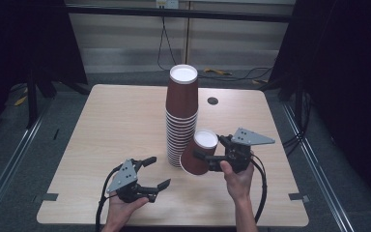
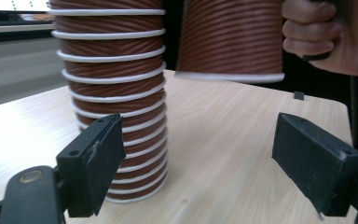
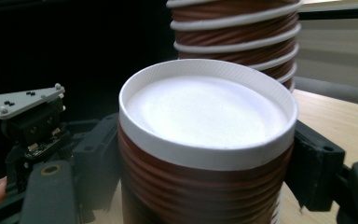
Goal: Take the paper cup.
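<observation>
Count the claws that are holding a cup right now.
1. The right claw is shut on a single upside-down brown paper cup beside the cup stack; the left claw is open, holding nothing.

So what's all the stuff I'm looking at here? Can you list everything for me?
stack of cups: one tall stack, brown with white rims, upside down, middle of the table.
single cup: one, brown with white base, upside down and tilted, held off the table just right of the stack.
table: one, light wood, bearing the stack.
round hole: one, dark, in the table top behind the stack.
cables: a few, black and yellow, on the floor beyond the table.
left gripper: one, black with grey plate, jaws open, empty, near the front edge.
right gripper: one, black with grey plate, shut on the single cup.
hands: two, one holding each gripper.
</observation>
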Demonstrator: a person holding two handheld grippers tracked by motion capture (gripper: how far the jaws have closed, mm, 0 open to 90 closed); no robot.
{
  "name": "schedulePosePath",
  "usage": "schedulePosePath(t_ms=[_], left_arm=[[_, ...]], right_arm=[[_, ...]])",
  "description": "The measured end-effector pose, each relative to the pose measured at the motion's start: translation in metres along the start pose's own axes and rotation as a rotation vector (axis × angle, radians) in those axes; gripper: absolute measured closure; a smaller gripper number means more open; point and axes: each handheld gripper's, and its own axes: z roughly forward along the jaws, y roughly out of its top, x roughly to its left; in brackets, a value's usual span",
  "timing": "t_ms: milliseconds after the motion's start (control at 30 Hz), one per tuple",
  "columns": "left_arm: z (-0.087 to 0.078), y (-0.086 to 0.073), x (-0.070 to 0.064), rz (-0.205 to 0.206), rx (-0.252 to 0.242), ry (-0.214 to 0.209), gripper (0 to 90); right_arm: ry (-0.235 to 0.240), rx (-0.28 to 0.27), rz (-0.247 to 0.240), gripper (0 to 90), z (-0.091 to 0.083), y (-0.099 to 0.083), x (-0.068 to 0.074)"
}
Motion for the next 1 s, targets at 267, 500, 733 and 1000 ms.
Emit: schedulePosePath(t_ms=[267,500,733,1000], left_arm=[[0.010,0.000,-0.006,-0.002,0.005,-0.035,15.7],[0.015,0.001,-0.009,-0.002,0.019,-0.053,15.6],[0.018,-0.001,-0.008,-0.012,0.034,-0.071,15.2],[0.025,-0.004,-0.009,-0.016,0.043,-0.095,11.1]], right_arm=[[0.050,0.013,0.009,23.3,0.013,-0.014,0.007],[0.089,0.032,0.013,23.4,0.022,-0.023,0.011],[0.131,0.031,0.018,23.4,0.031,-0.033,0.015],[0.168,0.040,0.033,23.5,0.039,-0.044,0.017]])
